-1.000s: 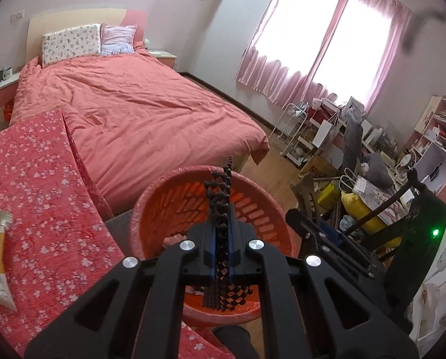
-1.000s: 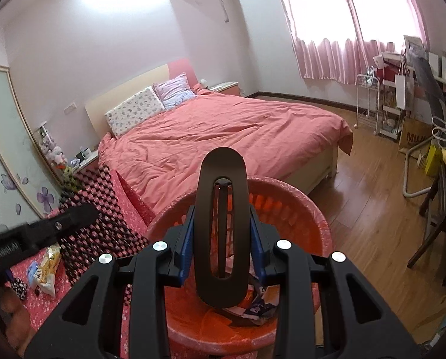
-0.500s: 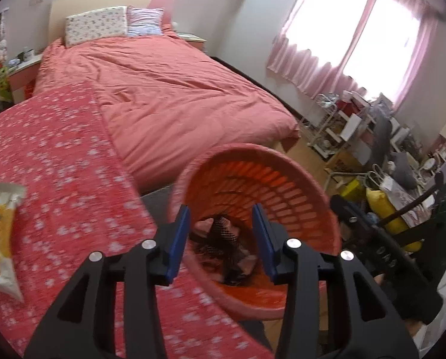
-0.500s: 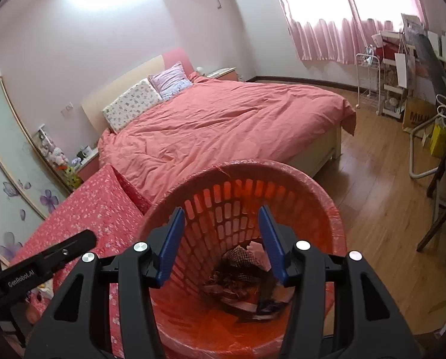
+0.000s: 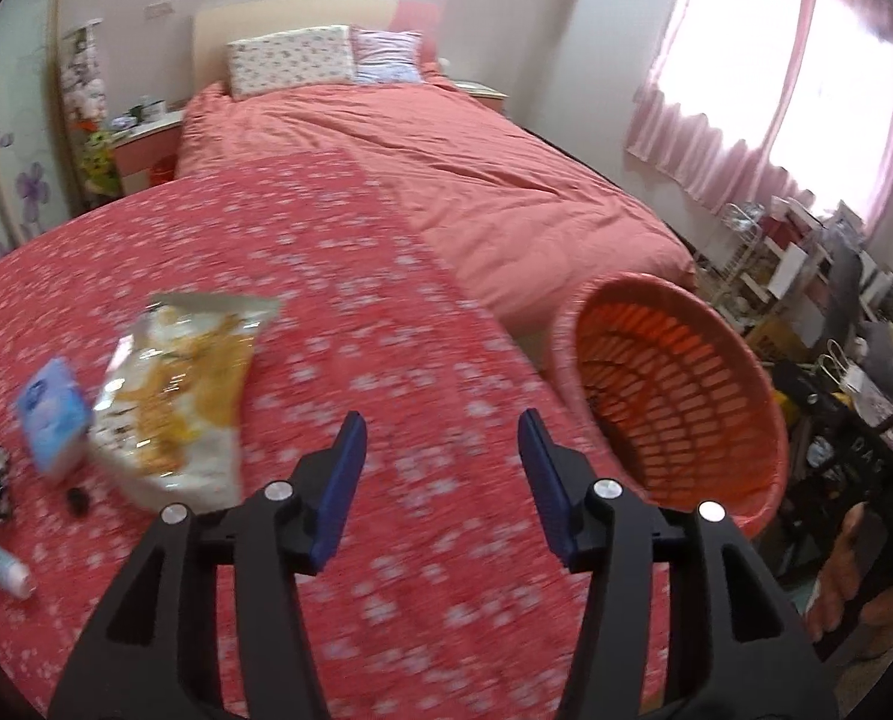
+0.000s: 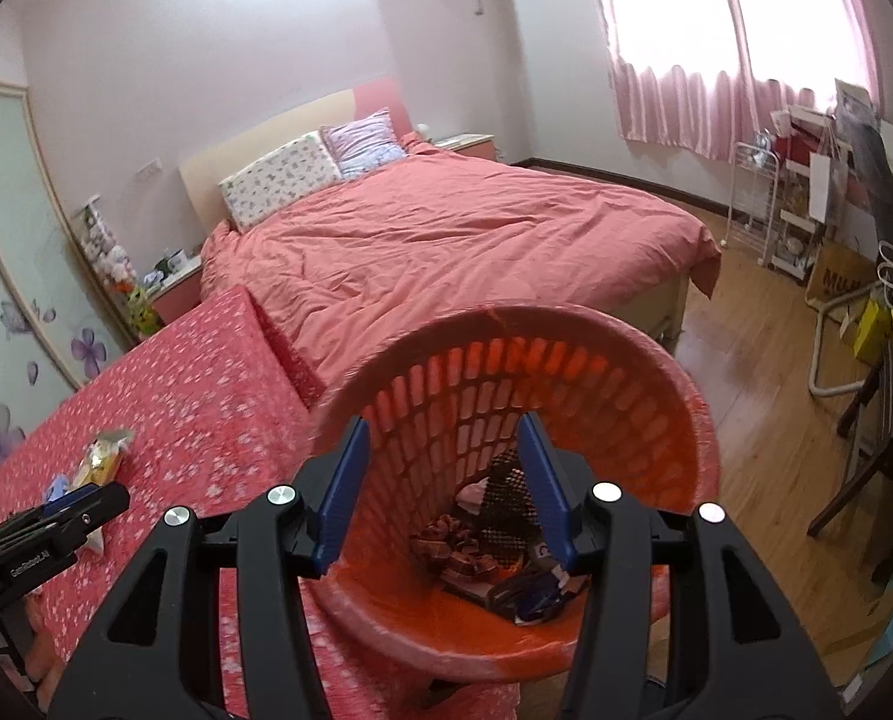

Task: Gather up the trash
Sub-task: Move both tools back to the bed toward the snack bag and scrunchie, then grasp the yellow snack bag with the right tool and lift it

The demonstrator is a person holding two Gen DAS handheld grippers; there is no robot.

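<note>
Both grippers — left gripper (image 5: 440, 450), right gripper (image 6: 437, 456) — have just spread empty (load now in the basket (image 6: 701, 420)); snack bag (image 5: 176, 402) and blue packet (image 5: 50, 420) remain.

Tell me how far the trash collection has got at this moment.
Done: several scraps lie in the orange basket, among them a black mesh piece. In hand: nothing; the left gripper and the right gripper are both empty, their jaws having just been opening. Left: a snack bag and a small blue packet on the floral cover.
</note>
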